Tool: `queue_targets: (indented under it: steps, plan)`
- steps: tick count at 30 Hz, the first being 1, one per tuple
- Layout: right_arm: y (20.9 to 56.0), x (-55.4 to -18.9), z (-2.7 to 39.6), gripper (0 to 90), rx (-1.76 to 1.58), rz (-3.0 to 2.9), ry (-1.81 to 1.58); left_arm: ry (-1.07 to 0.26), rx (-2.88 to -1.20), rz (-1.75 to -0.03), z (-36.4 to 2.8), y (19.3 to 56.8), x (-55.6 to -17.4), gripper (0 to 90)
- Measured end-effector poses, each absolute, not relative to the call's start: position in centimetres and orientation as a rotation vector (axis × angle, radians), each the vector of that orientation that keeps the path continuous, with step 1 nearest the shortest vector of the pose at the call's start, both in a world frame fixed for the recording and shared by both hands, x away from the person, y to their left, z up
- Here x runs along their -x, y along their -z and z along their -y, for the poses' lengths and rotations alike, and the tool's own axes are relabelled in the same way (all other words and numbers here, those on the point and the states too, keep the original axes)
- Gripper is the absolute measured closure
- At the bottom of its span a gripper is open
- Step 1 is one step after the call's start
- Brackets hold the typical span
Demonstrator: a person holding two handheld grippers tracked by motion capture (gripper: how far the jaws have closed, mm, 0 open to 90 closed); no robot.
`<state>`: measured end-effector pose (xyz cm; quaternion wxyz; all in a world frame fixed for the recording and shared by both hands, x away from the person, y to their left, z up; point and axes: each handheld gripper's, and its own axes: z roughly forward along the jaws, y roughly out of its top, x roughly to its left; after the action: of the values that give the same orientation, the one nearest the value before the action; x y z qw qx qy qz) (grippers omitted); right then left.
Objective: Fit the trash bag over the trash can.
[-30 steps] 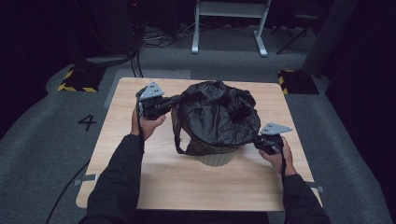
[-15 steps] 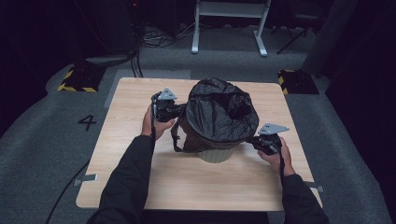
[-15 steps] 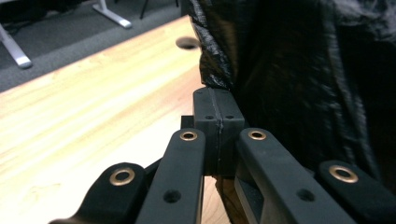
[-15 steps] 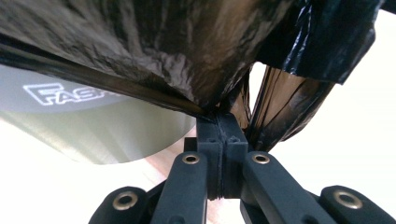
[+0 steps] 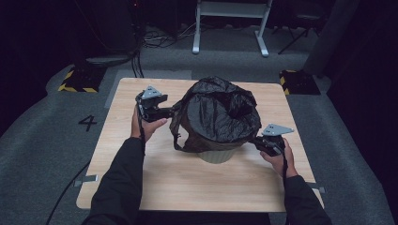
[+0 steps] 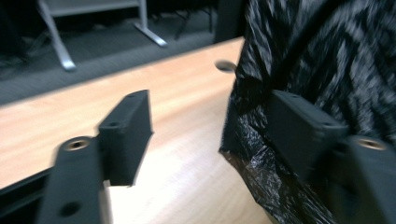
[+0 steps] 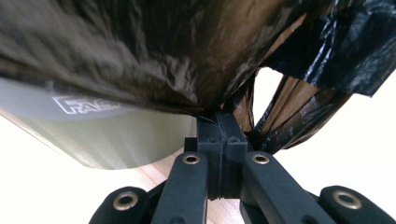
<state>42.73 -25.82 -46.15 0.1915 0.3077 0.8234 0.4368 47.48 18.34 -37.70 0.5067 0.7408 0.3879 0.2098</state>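
Observation:
A black bin bag [image 5: 220,115] is draped over a pale grey bin [image 5: 216,155] that stands in the middle of the wooden table [image 5: 187,187]. At the bag's left side my left gripper [image 5: 166,112] is open. Its jaws have just been opening, and in the left gripper view the left gripper [image 6: 210,112] has the bag's edge [image 6: 247,135] hanging by its right jaw, while the left jaw is apart from it. My right gripper [image 5: 258,143] is low at the bin's right. In the right gripper view the right gripper [image 7: 222,122] is shut on a gathered fold of the bag [image 7: 154,56], beside the bin wall [image 7: 107,140].
A white metal frame [image 5: 230,28] stands on the floor beyond the table. Yellow-and-black striped blocks [image 5: 75,80] [image 5: 298,80] lie by the table's far corners. The tabletop has a small round hole [image 6: 225,65] near the bag. Bare wood lies in front of the bin.
The left gripper went in toward the bin, then drew back a little to the left and opened, letting the bag's left edge go. The right gripper kept still.

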Motion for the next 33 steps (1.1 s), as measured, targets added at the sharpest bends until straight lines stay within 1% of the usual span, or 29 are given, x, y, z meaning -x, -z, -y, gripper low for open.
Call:
queue_targets:
  steps: [3,7,9,13,15,17,19,20,22,23,24,26,29,30,33]
  plan:
    - [45.9,-42.5,25.9,89.4,-0.854,-2.306,-1.227,-0.535,-1.732,-0.917,-19.3,35.7,-47.0,24.9]
    - [45.8,-42.5,25.9,88.1,-0.845,-2.305,-1.216,-0.532,-1.706,-0.816,-19.0,33.2,-46.6,21.0]
    - [45.8,-42.4,25.8,87.6,-0.837,-2.308,-1.209,-0.538,-1.733,-0.767,-17.8,32.3,-46.6,19.5]
    - [45.8,-42.4,25.4,85.9,-0.809,-2.325,-1.197,-0.502,-1.818,-0.686,-14.7,31.1,-47.4,16.7]
    - [45.8,-42.3,25.3,85.4,-0.800,-2.331,-1.185,-0.497,-1.860,-0.674,-13.3,30.9,-48.0,16.2]
    - [45.7,-42.3,25.3,85.1,-0.795,-2.331,-1.183,-0.462,-1.893,-0.685,-12.2,31.0,-49.0,17.5]
    - [45.7,-42.3,25.4,85.1,-0.793,-2.331,-1.184,-0.497,-1.908,-0.711,-11.4,31.1,-49.5,26.7]
    - [45.7,-42.4,25.4,85.1,-0.791,-2.331,-1.185,-0.481,-1.912,-0.704,-11.3,31.3,-49.8,32.8]
    - [45.7,-42.3,25.4,85.1,-0.788,-2.332,-1.185,-0.462,-1.934,-0.654,-10.9,31.5,-50.2,51.5]
    - [45.7,-42.3,25.4,85.2,-0.790,-2.333,-1.186,-0.451,-1.951,-0.634,-10.7,31.6,-50.3,58.7]
    - [45.8,-42.3,25.3,85.2,-0.782,-2.334,-1.187,-0.458,-1.973,-0.629,-10.5,31.8,-50.5,65.5]
    - [45.8,-42.3,25.3,85.4,-0.776,-2.336,-1.185,-0.473,-1.980,-0.635,-10.3,32.0,-50.8,75.4]
    - [45.7,-42.3,25.2,85.9,-0.765,-2.336,-1.186,-0.469,-1.966,-0.635,-10.4,32.3,-51.3,88.1]
    - [45.7,-42.2,25.2,86.0,-0.765,-2.333,-1.187,-0.460,-1.955,-0.633,-10.5,32.5,-51.4,89.7]
    - [45.7,-42.3,25.3,86.7,-0.771,-2.322,-1.193,-0.471,-1.961,-0.656,-10.6,32.9,-51.9,90.0]
